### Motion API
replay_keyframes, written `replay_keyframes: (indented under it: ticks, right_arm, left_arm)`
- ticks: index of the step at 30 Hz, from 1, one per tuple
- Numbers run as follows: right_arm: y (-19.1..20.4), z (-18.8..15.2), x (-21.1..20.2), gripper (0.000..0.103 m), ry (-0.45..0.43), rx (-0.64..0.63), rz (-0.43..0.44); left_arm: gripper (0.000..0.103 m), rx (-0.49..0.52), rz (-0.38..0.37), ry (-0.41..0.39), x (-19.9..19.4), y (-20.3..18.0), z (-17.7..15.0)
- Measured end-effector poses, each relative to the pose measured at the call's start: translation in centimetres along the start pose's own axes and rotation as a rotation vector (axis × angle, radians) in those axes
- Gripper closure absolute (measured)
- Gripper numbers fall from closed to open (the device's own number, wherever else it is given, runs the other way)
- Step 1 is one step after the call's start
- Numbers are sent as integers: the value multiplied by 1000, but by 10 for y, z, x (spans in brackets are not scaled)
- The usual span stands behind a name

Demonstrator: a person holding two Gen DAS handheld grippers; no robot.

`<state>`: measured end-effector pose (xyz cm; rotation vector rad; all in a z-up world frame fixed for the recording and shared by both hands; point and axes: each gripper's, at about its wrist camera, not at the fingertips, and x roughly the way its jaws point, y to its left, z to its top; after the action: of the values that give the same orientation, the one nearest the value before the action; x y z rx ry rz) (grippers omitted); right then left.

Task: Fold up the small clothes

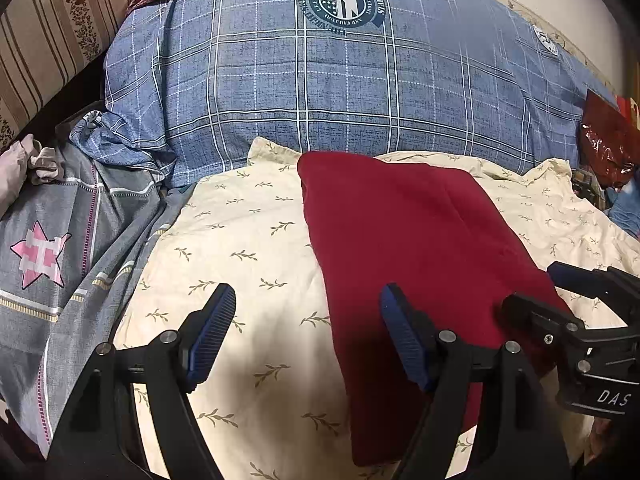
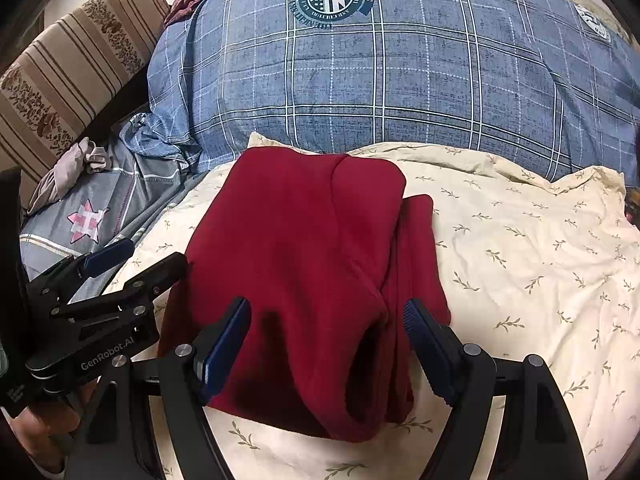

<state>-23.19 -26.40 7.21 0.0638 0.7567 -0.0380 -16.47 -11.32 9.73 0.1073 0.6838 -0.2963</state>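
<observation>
Red garment lies folded on cream leaf-print sheet of the bed, just in front of blue plaid duvet with round crest. Folded edges stacked along its right side in right wrist view; thick rolled fold at near end. Left gripper: fingers spread, nothing between pads; inner finger over garment's left edge, outer finger over bare sheet. Right gripper: fingers spread, straddling garment's near end, contact with cloth cannot be told. Grey star-print bedding to the left, striped floral cushion behind it
</observation>
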Motion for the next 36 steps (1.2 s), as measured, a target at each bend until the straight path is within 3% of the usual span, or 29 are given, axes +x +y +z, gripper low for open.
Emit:
replay_keyframes:
  ticks: [36]
  right_arm:
    - [4, -1, 5, 23, 12, 6, 13]
  left_arm:
    - [28, -9, -1, -6, 0, 1, -3]
